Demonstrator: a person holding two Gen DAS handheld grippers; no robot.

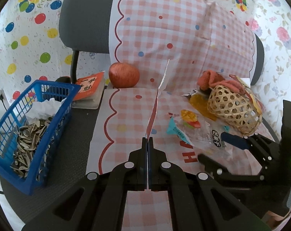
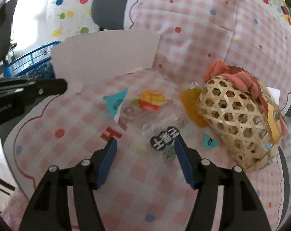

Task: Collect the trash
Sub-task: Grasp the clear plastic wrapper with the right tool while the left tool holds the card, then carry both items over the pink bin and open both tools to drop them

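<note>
On a chair draped in a pink checked cloth, the left gripper had its jaws pressed together, pinching the edge of a white paper sheet. The right gripper hung with jaws spread just above a clear snack wrapper, not touching it. A tipped wicker basket lay beside the wrapper. A blue trash basket of seed shells sat well apart, left.
</note>
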